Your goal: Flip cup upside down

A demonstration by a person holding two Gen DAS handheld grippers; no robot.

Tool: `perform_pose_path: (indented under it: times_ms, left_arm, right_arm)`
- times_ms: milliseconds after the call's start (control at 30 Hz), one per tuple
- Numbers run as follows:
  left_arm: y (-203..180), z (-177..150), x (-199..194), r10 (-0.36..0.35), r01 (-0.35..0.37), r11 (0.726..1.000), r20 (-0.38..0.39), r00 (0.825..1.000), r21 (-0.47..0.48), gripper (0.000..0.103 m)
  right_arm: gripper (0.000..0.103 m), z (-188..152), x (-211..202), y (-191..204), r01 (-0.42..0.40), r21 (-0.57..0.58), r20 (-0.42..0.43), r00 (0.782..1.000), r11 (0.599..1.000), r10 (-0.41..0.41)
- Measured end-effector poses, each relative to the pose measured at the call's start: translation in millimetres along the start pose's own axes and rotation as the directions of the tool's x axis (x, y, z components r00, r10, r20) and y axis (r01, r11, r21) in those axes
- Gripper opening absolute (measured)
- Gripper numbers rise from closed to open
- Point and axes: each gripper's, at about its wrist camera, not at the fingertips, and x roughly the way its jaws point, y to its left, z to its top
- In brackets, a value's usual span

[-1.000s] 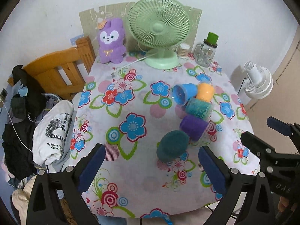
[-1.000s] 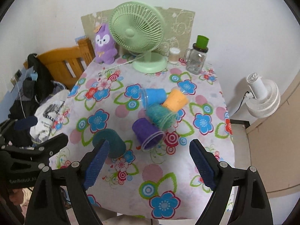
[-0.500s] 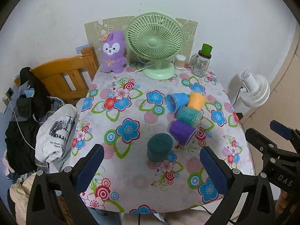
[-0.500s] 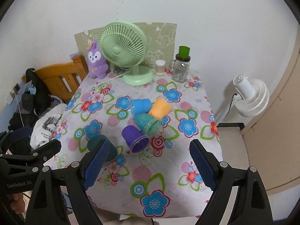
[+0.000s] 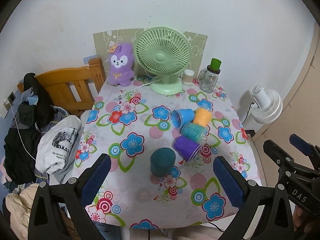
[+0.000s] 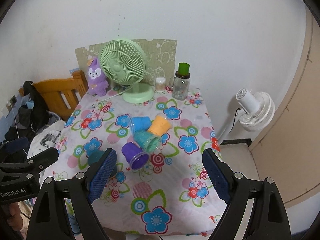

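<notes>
Five cups stand or lie on the flowered table [image 5: 140, 198]; one dark teal cup [image 5: 162, 163] stands upside down, base up, apart from the others; four lie on their sides in a touching cluster at about one o'clock from it: a purple cup [image 5: 186, 148], a light teal cup [image 5: 193, 130], a blue cup [image 5: 182, 117] and an orange cup [image 5: 202, 117]. In the right wrist view the purple cup [image 6: 135, 155] has its mouth turned toward the camera; the light teal cup [image 6: 148, 141] lies just behind it; the blue cup [image 6: 140, 124] and orange cup [image 6: 160, 127] lie farthest back.

Two grippers are in view, both held above the near edge of the table; the left gripper [image 5: 161, 178] has its jaws spread wide and holds nothing, the dark teal cup seen between its fingers but untouched; the right gripper [image 6: 159, 176] is likewise wide apart and empty, the purple cup at about eleven o'clock from its centre, and its left finger hides most of the dark teal cup [image 6: 95, 157].

At the twelve o'clock end of the table stand one green desk fan [image 5: 162, 54], one purple plush rabbit [image 5: 121, 65] at its nine o'clock, one glass jar [image 5: 211, 77] with a green top at its three o'clock, and one small container [image 5: 188, 76] between fan and jar. One white floor fan [image 5: 266, 107] stands off the table at three o'clock; one wooden chair [image 5: 68, 88] piled with clothes stands at nine o'clock.
</notes>
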Motion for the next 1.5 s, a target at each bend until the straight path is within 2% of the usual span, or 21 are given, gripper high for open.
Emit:
perform_pose_path:
  times_ms: [533, 733, 933, 1500]
  left_arm:
    - [-16.7, 5.6, -1.8, 0.000, 0.000, 0.998, 0.003, 1.000, 0.062, 0.103]
    - [-21.5, 6.2, 2.4, 0.002, 0.000, 0.997, -0.021, 1.000, 0.074, 0.103]
    - [-24.5, 6.3, 3.7, 0.026, -0.023, 0.996, -0.023, 0.999, 0.089, 0.103]
    - [-20.3, 7.9, 6.5, 0.022, -0.021, 0.997, -0.022, 1.000, 0.074, 0.103]
  right_arm:
    - [0.089, -4.8, -2.9, -2.6, 0.009, 0.043, -0.006, 1.000, 0.999, -0.009]
    - [0.089, -5.5, -2.4, -4.9, 0.012, 0.050, -0.005, 1.000, 0.999, -0.011]
    - [0.090, -5.2, 2.6, -5.7, 0.007, 0.059, -0.020, 1.000, 0.998, -0.006]
    - [0.089, -4.1, 8.4, 1.7, 0.025, 0.030, -0.036, 0.999, 0.999, -0.024]
